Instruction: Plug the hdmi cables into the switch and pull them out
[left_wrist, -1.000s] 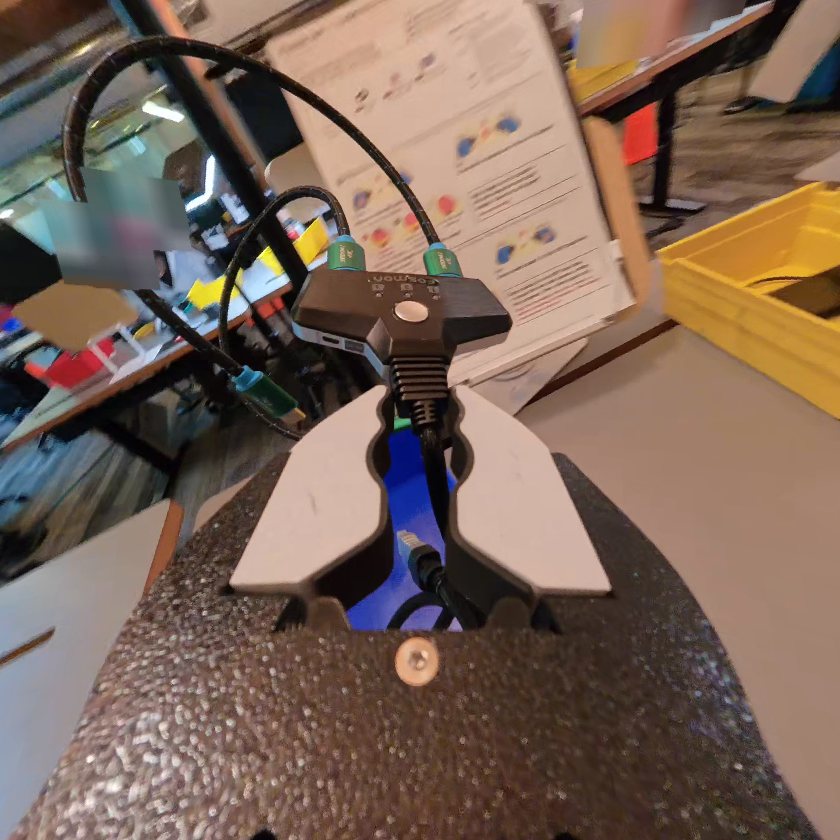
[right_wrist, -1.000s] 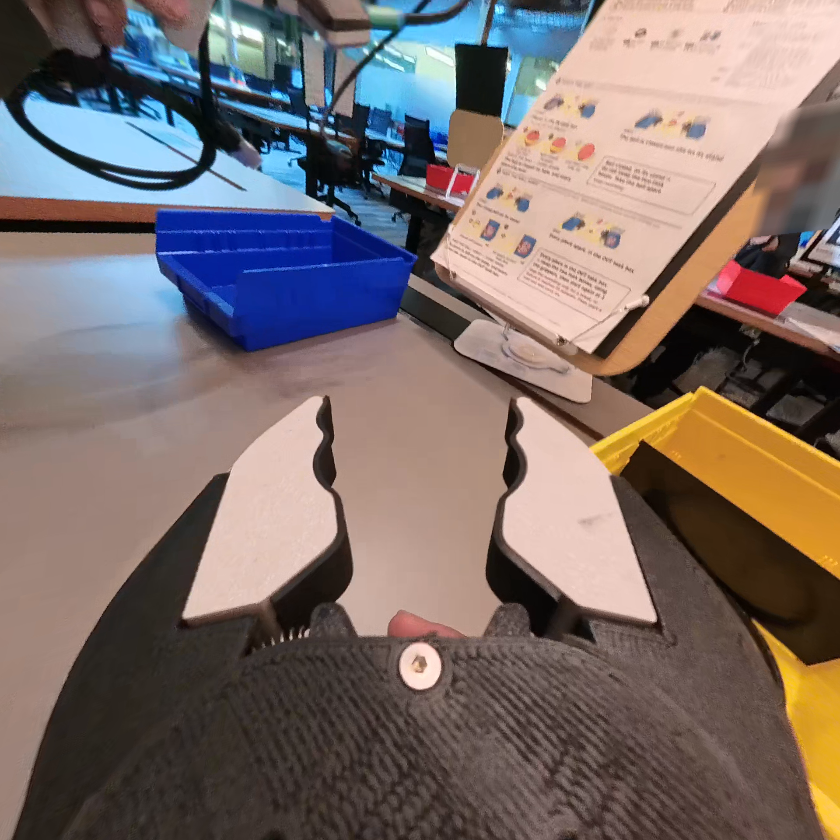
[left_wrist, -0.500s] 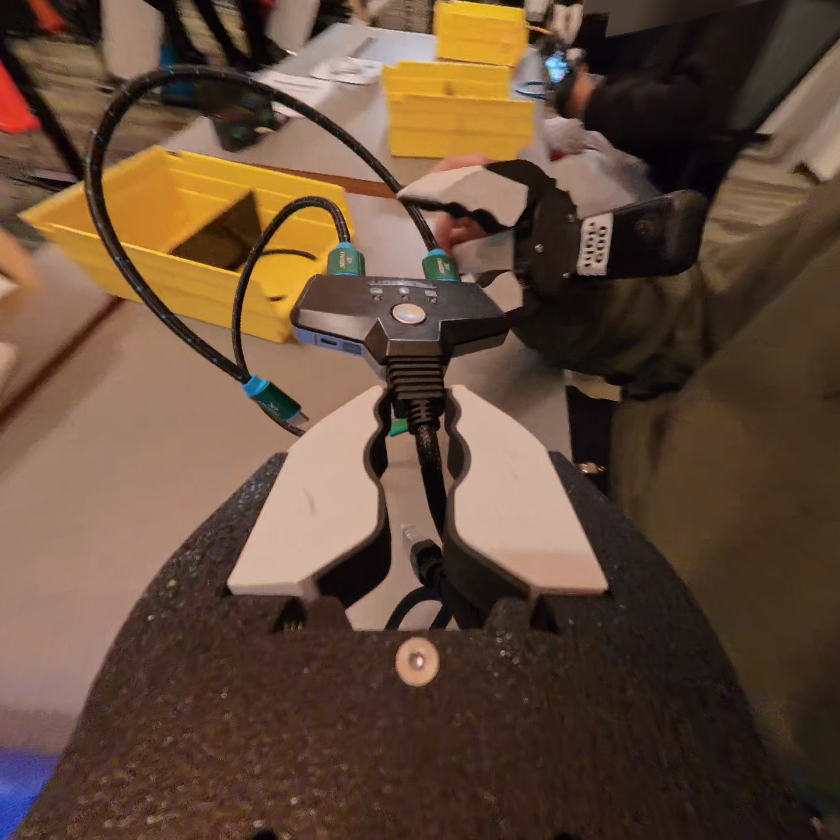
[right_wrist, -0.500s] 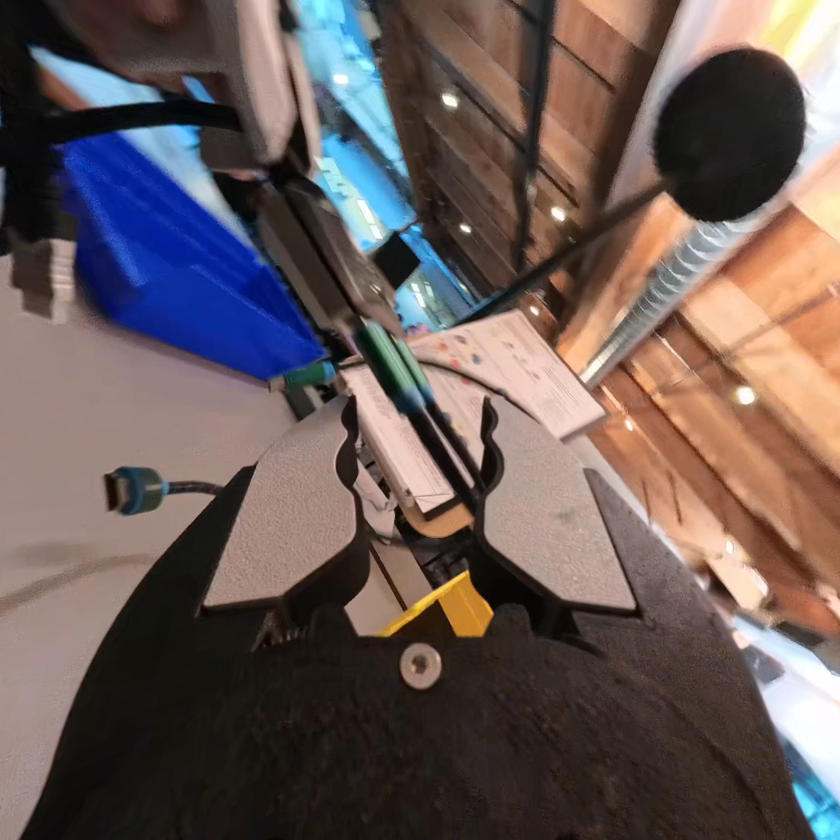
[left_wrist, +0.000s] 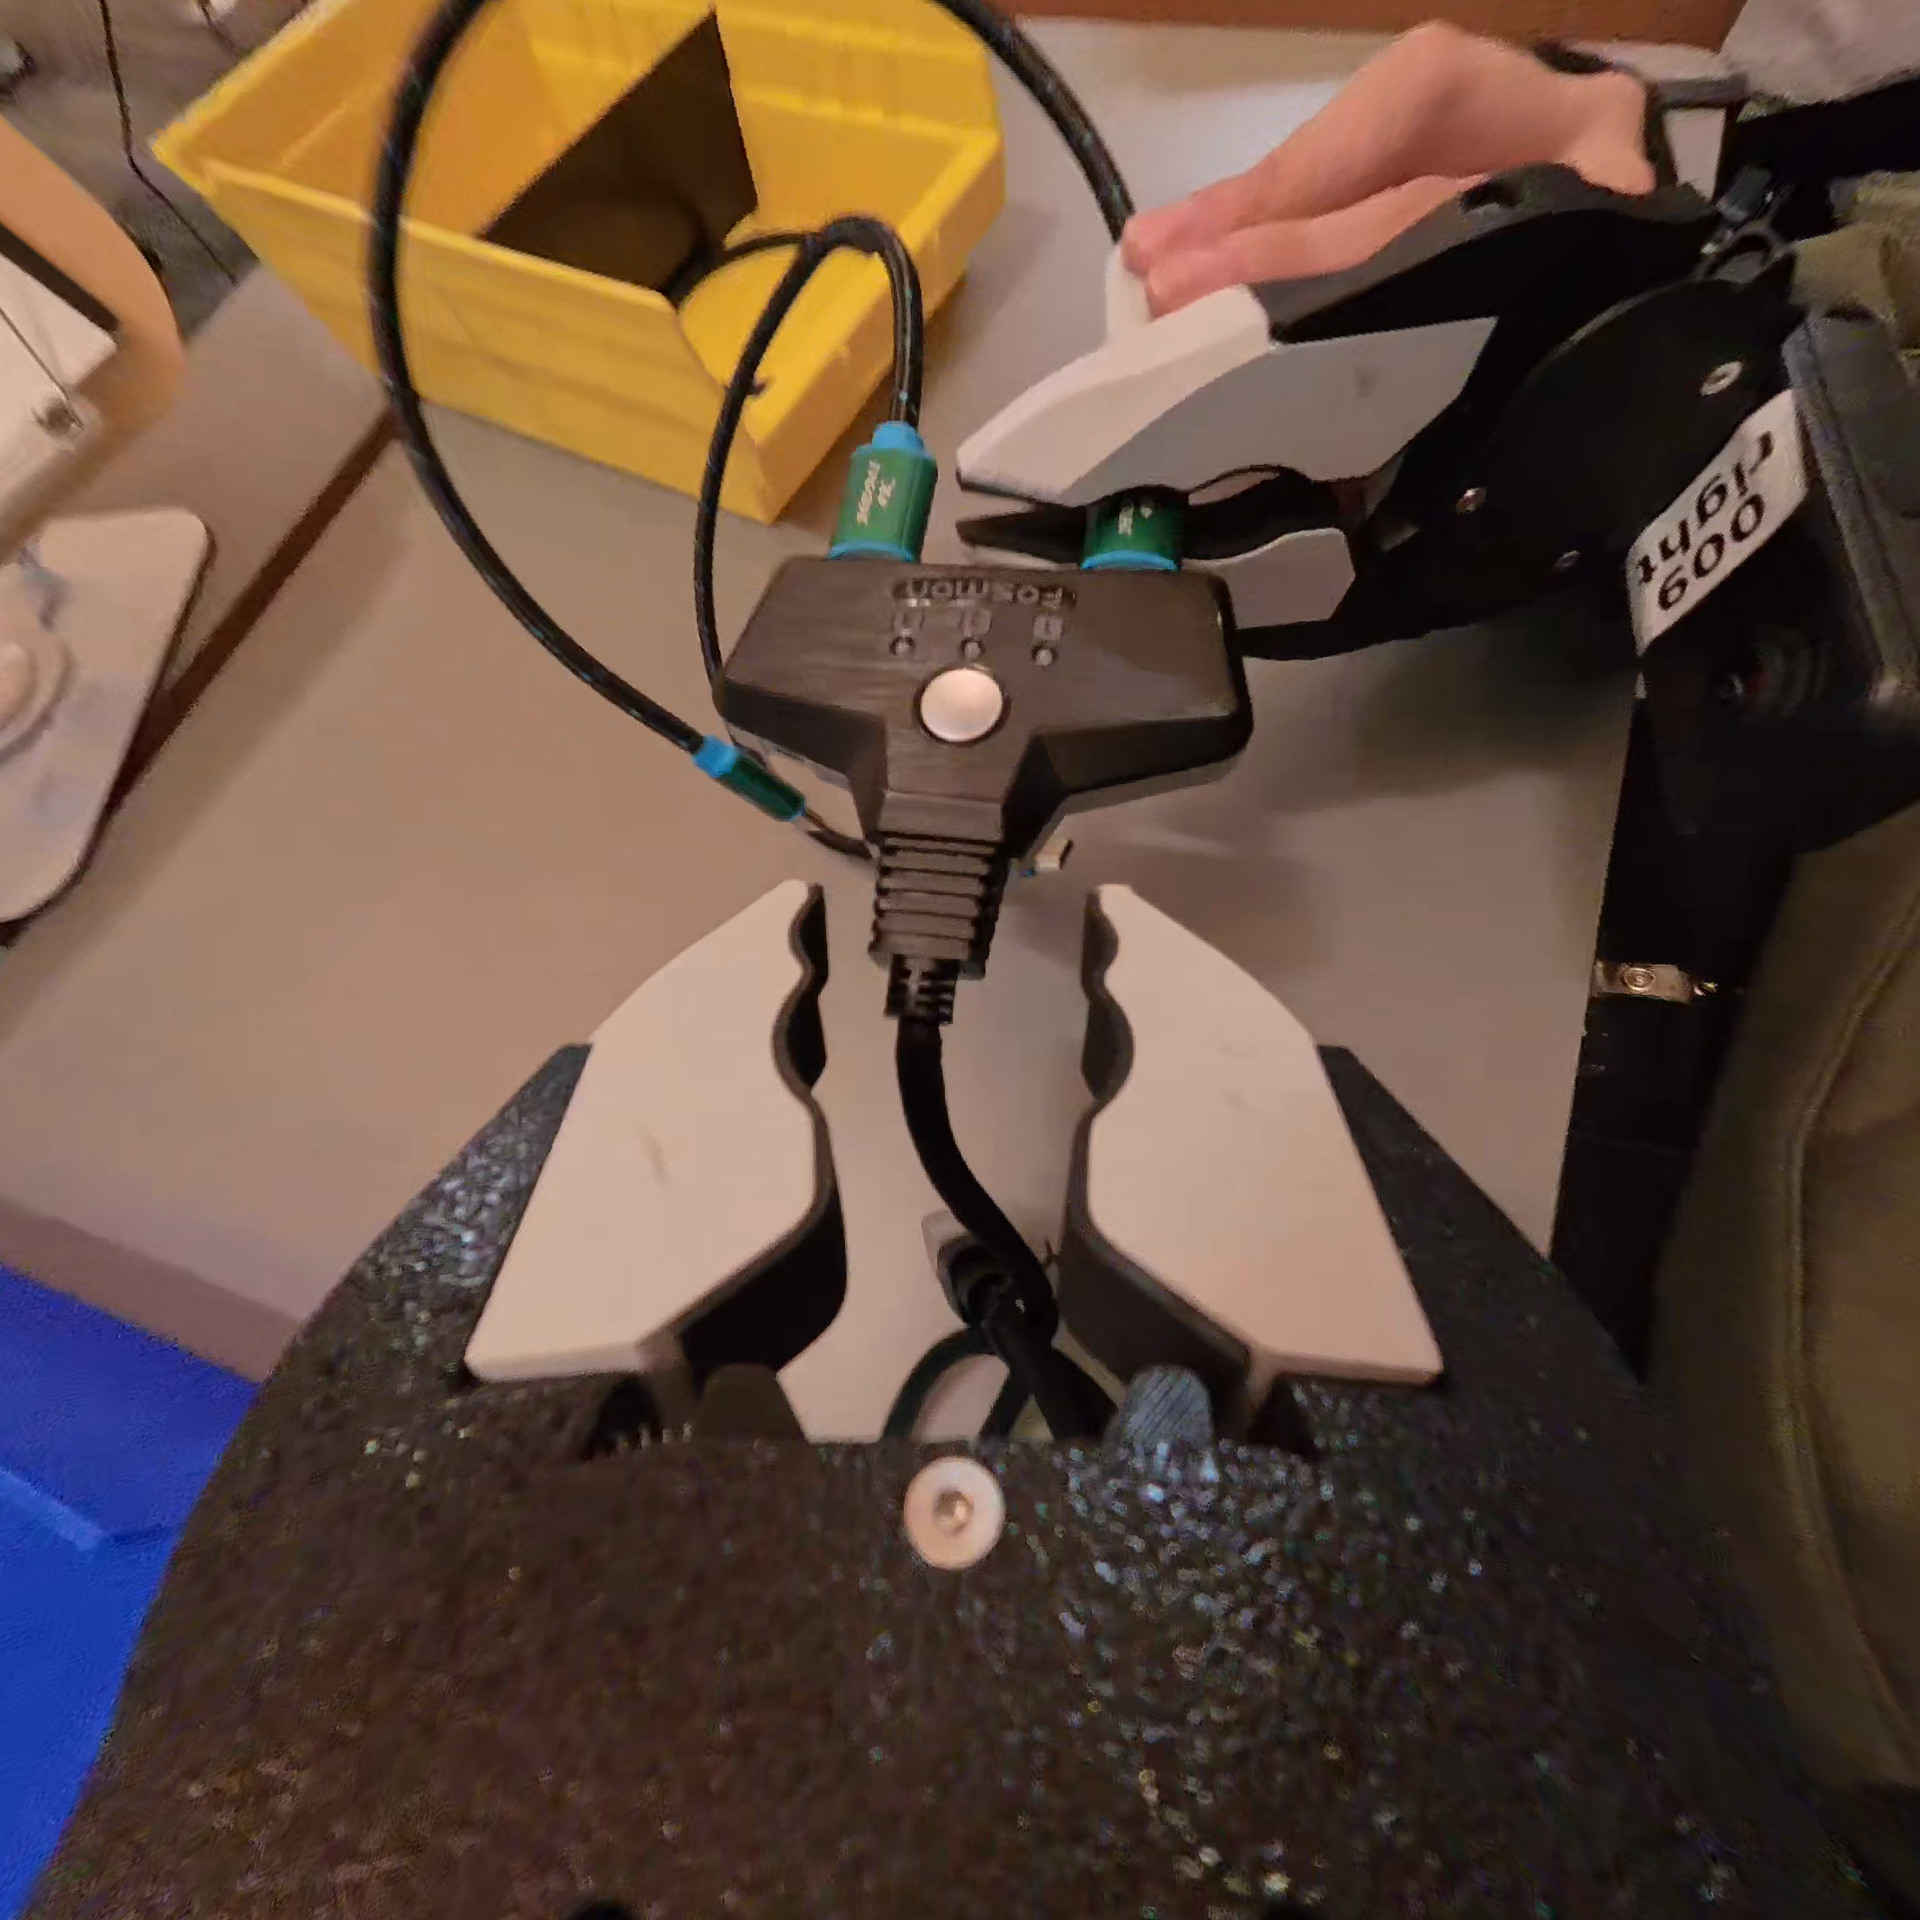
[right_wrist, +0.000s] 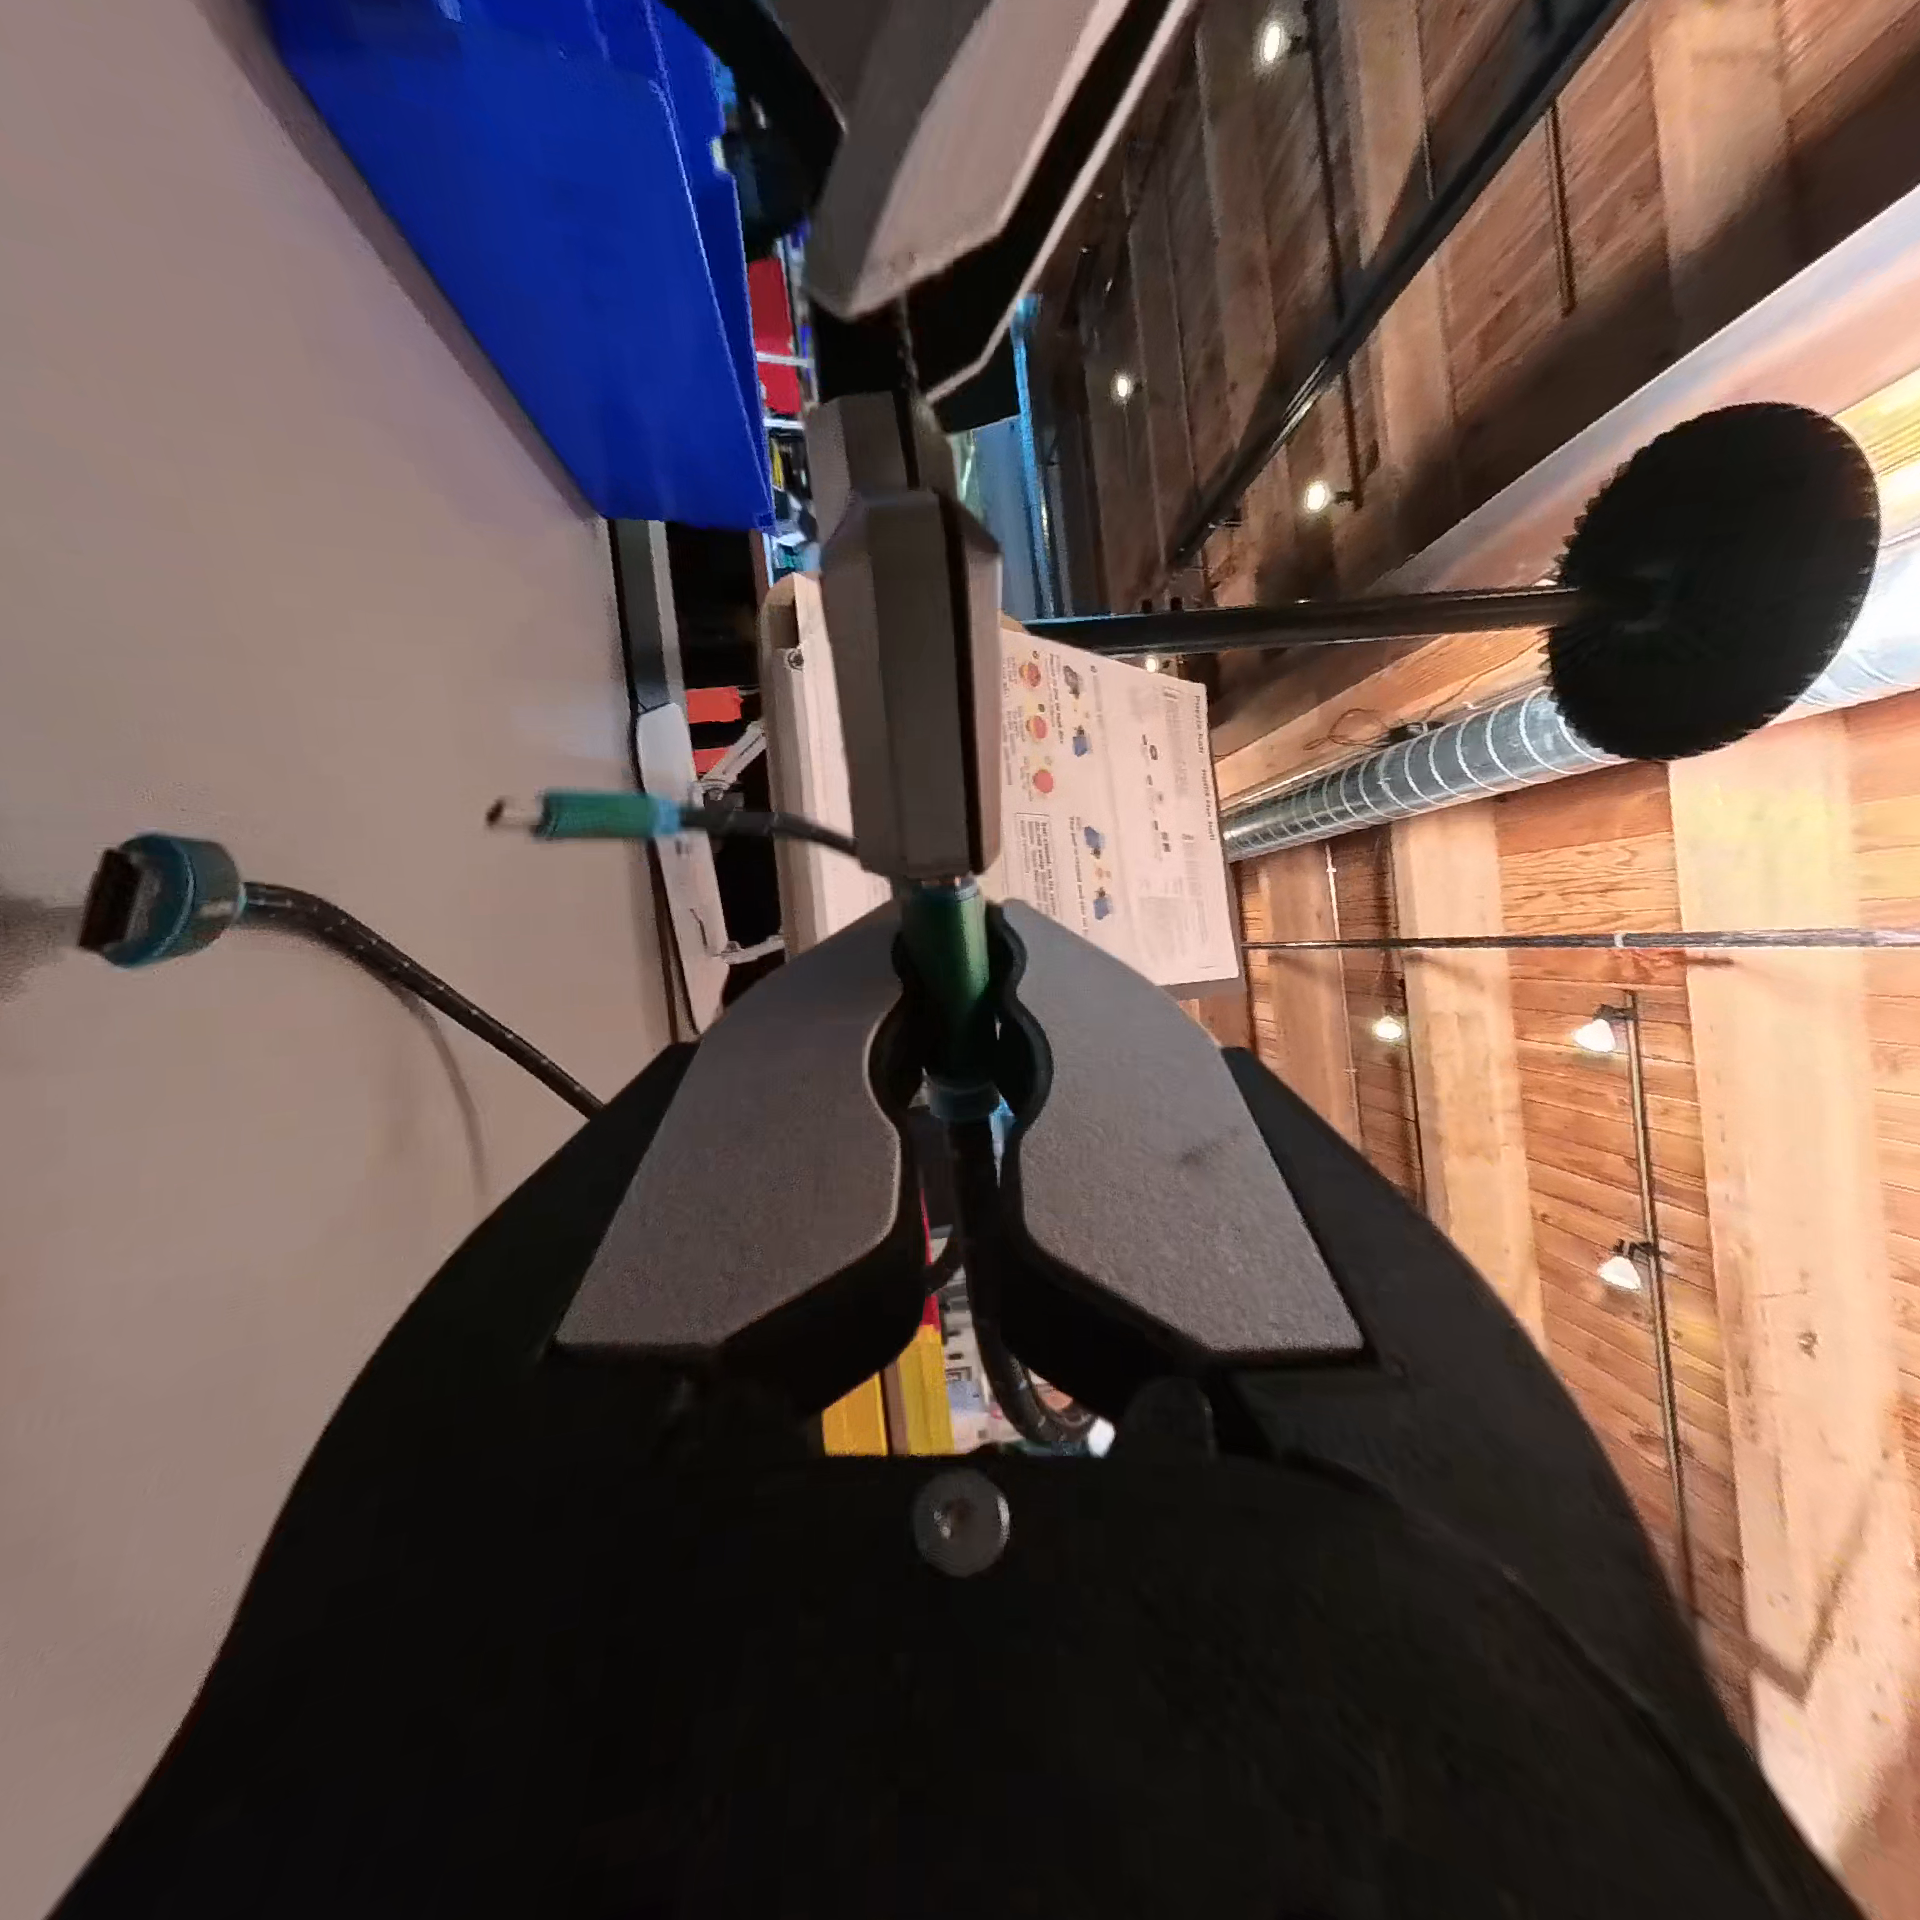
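Clamping the green-sleeved HDMI plug (right_wrist: 940, 987) with the right gripper (right_wrist: 951, 935): jaws closed down snugly on the sleeve, black braided cable trailing back between them. Sitting straight ahead of those jaws, edge-on and joined to them only through the plug, the black T-shaped plastic switch (left_wrist: 961, 707).

Standing well open with the left gripper (left_wrist: 951, 914): jaws spread to either side of the switch's ribbed black strain relief (left_wrist: 935, 904), touching neither flank as far as can be seen, holding nothing. Lying beyond the left fingertips, the switch body; plugged into its far edge, a second green-sleeved plug (left_wrist: 883, 499) just beside the clamped one. Dangling off to the left of the left jaws, a loose teal-collared plug (left_wrist: 748, 784) on its braided cable. Not possible to tell whether the switch is resting on the grey table (left_wrist: 364, 779) or hanging clear of it.

Judging the step as pulling the clamped plug out, with nothing bracing the switch yet. Doing it well, in that reading:
- closing the left jaws firmly on the ribbed strain relief first, not on the thin pigtail behind it;
- drawing the right gripper straight back along the plug's own axis, away from the left jaws;
- avoiding any twisting or levering sideways, risking a bent connector or a strained port;
- keeping the grip on the rigid sleeve, never sliding back onto the cable;
- minding the neighbouring plug, close enough beside the right fingertips to be knocked.

Sitting farther off beyond the jaws, a yellow plastic bin (left_wrist: 582, 343).
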